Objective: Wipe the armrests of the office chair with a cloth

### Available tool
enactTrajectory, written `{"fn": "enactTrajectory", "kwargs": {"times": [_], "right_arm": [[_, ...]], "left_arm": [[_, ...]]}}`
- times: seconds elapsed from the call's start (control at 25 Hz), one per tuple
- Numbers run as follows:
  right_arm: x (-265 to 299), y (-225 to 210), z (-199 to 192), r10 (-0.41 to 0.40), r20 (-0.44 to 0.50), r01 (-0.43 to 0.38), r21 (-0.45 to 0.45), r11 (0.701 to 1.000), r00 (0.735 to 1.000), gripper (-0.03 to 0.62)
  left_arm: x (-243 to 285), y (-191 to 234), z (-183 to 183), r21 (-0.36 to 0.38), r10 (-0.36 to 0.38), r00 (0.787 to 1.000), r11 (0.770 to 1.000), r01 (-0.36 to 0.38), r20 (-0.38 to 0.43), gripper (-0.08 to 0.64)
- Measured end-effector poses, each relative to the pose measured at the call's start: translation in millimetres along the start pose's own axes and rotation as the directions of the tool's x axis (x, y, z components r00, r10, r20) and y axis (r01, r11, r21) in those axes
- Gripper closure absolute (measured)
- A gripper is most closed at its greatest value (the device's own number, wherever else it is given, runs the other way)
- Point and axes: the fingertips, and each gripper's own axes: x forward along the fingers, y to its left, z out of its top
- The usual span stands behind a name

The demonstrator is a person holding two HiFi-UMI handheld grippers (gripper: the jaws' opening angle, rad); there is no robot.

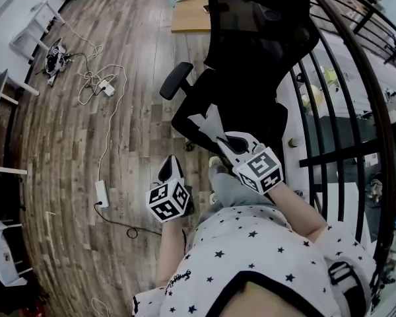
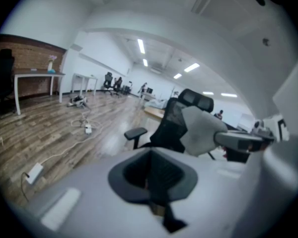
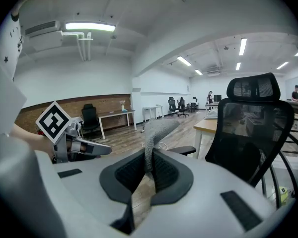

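the right gripper is clamped on the grey cloth, which it carries upright, likely ready for wiping. the left gripper is empty, jaws together, probably spare. the office chair stands farther off, and its left armrest is not yet touched.

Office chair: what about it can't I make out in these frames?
Second armrest: only one armrest shows; the other is in no view.
Chair base: head view, mostly under the seat; right gripper view, behind the right gripper.
Chair back: left gripper view, partly covered by the cloth, and blurred.
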Motion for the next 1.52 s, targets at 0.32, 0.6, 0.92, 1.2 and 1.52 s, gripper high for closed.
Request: {"fn": "enactTrajectory", "kwargs": {"times": [0.32, 0.6, 0.92, 1.2, 1.52], "right_arm": [[43, -10, 7, 0.046, -0.002, -0.046, -0.014, 0.999, 0.999, 0.565], [94, -34, 22, 0.047, 0.011, -0.046, -0.017, 0.999, 0.999, 0.565], [152, -72, 41, 0.03, -0.001, -0.03, 0.009, 1.0, 1.0, 0.565], [191, -112, 48, 0.001, -0.025, 0.0, 0.03, 1.0, 1.0, 0.565], [237, -166, 48, -0.048, -0.069, 0.052, 0.057, 0.997, 0.996, 0.565]], "left_arm": [[19, 30, 10, -0.028, 0.066, 0.998, 0.997, -0.066, 0.0, 0.555], [50, 53, 27, -0.022, 0.089, 0.996, 0.996, -0.09, -0.024, 0.555], [98, 71, 56, -0.019, 0.08, 0.995, 0.997, -0.081, -0.056, 0.555], [142, 81, 76, -0.027, 0.065, 0.994, 0.997, -0.068, -0.089, 0.555], [194, 87, 95, -0.016, 0.043, 0.989, 0.999, -0.046, -0.142, 0.555]]}}
